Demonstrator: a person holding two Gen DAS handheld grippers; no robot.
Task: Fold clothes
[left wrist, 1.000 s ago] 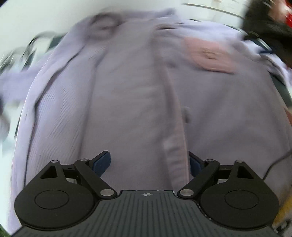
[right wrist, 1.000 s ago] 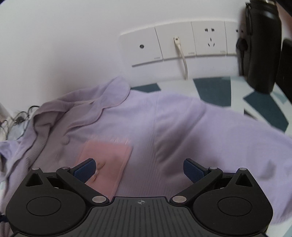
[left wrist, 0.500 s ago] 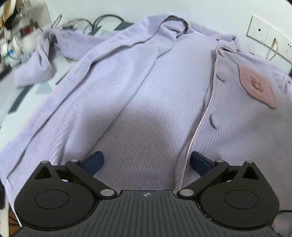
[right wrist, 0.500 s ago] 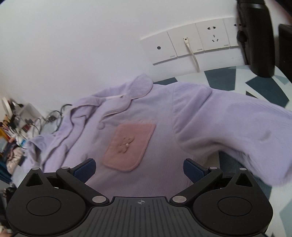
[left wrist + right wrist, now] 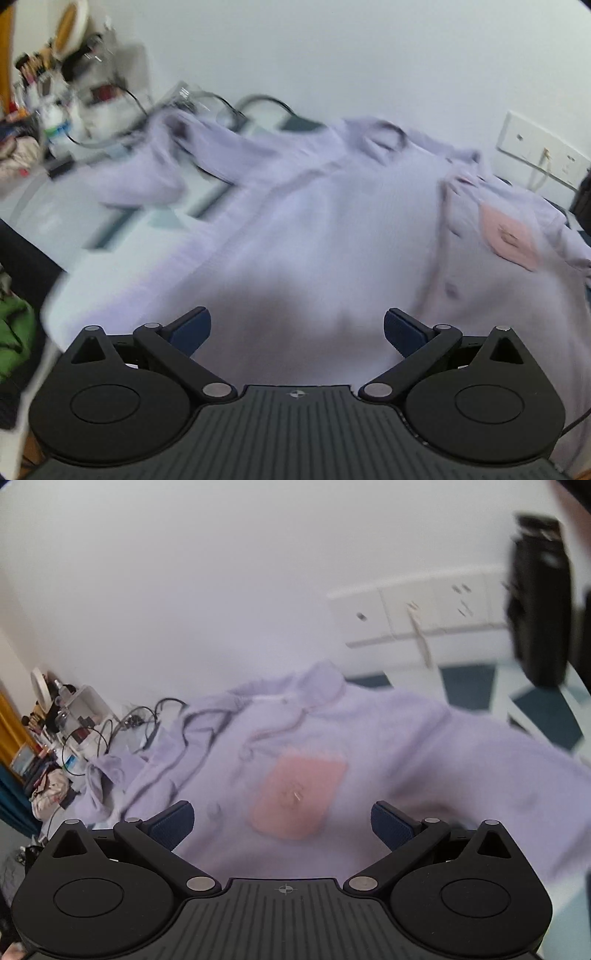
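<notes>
I see my left gripper [image 5: 297, 328] and right gripper [image 5: 282, 821] both spread wide, holding nothing, above the lilac shirt [image 5: 332, 240]. The shirt lies open on the table [image 5: 476, 686], its pink pocket [image 5: 299, 797] facing up between the right fingers.
</notes>
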